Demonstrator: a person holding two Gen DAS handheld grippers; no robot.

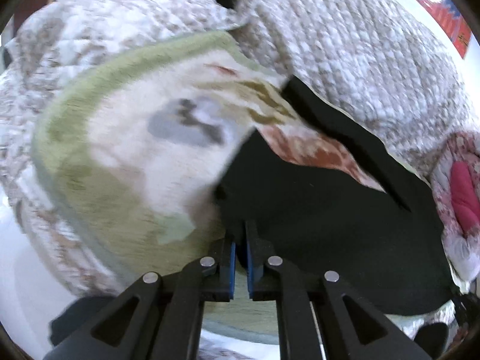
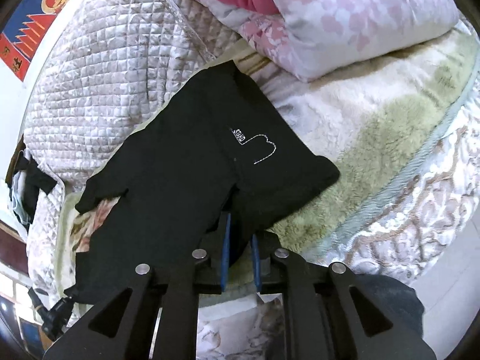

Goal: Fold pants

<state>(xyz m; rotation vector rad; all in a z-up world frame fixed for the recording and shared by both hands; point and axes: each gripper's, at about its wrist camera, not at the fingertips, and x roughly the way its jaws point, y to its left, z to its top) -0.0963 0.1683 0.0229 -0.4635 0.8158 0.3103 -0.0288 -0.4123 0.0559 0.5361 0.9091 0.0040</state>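
The black pants (image 2: 186, 168) lie folded on a bed, with a white stitched "STAND" mark (image 2: 240, 135) facing up. Their near edge is lifted slightly off the blanket. In the right wrist view my right gripper (image 2: 240, 231) holds that near edge, with bunched black cloth filling the narrow gap between its blue pads (image 2: 225, 255). In the left wrist view the pants (image 1: 315, 210) spread to the right, and my left gripper (image 1: 241, 234) is shut on their near left corner, its blue pads (image 1: 232, 270) almost together. The left wrist view is blurred.
A cream and green fleece blanket (image 2: 375, 120) (image 1: 120, 165) lies under the pants. A quilted beige bedspread (image 2: 105, 75) (image 1: 345, 45) is heaped behind. A pink floral duvet (image 2: 345, 15) (image 1: 462, 192) sits at the right. A red and blue poster (image 2: 36, 15) hangs on the wall.
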